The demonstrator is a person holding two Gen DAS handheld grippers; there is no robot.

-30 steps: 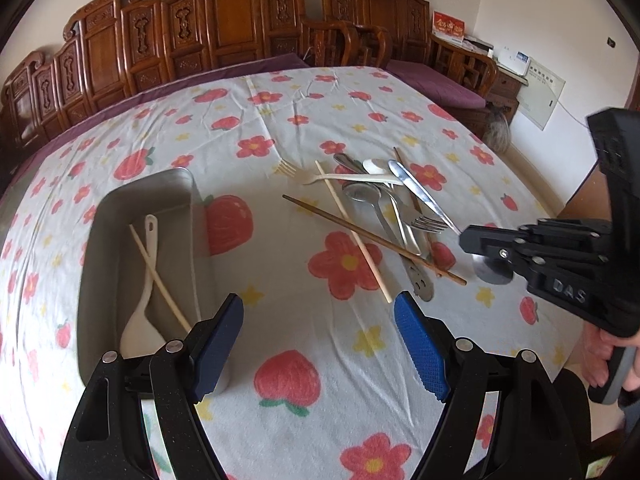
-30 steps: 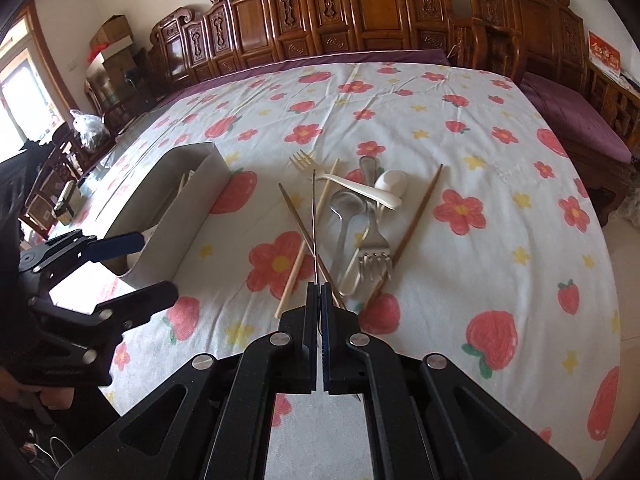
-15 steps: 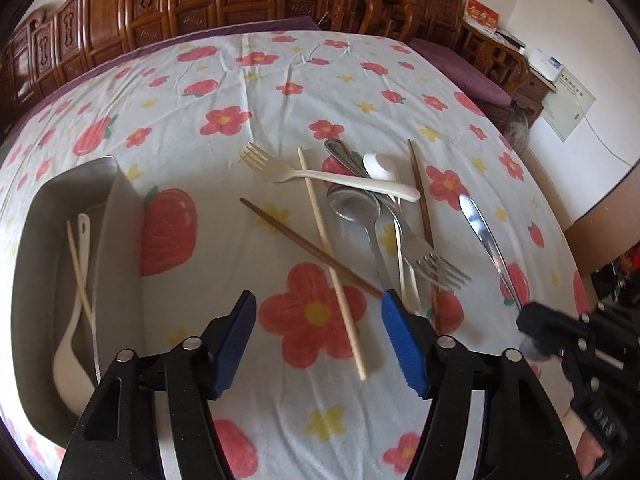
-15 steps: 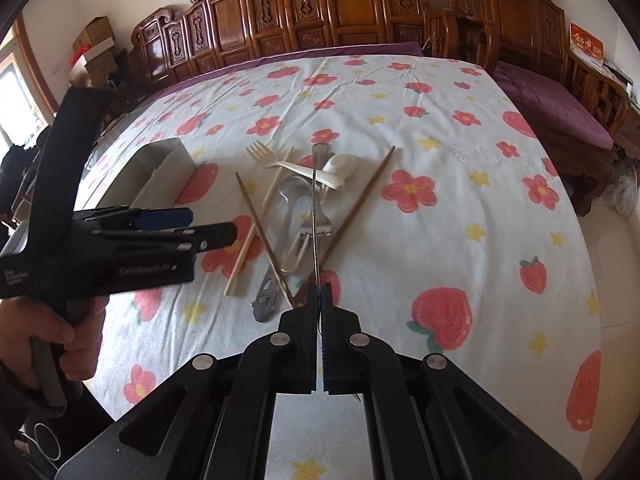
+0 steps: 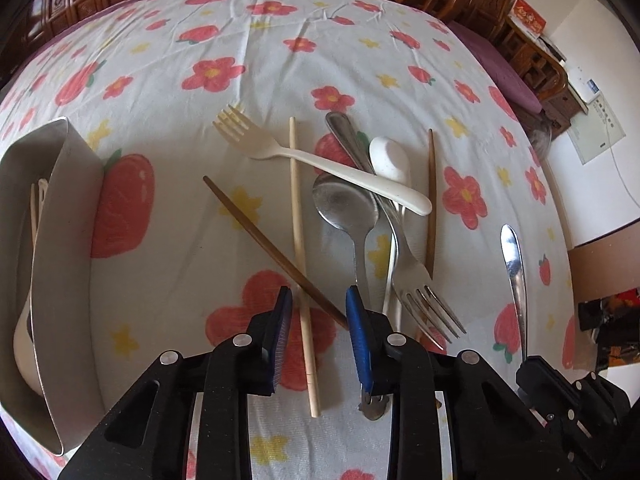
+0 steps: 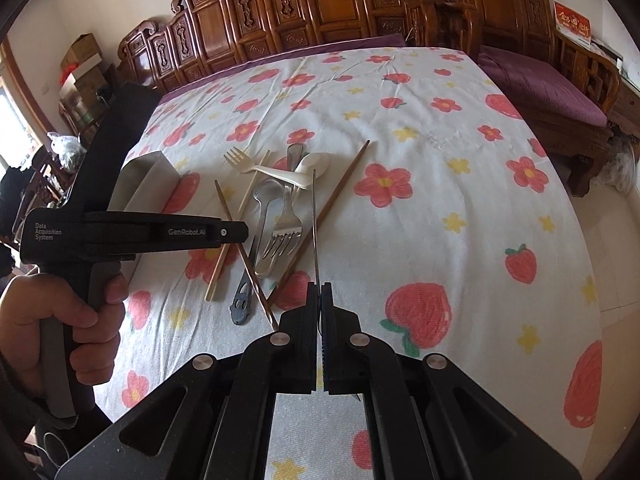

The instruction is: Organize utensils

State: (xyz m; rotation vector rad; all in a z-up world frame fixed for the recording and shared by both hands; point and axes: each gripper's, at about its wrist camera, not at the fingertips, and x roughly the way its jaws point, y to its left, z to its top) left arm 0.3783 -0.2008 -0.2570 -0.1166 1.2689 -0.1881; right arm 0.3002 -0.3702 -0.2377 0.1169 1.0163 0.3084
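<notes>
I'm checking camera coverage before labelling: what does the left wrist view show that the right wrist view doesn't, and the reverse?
Only the left wrist view looks inside the metal tray, where a white spatula and a pale stick lie. It also shows the left gripper closing around the pale chopstick.

Only the right wrist view shows the person's hand on the left gripper's handle, and the right gripper shut on the metal utensil.

Both show the utensil pile, with the white fork and metal fork, on the floral cloth.
</notes>
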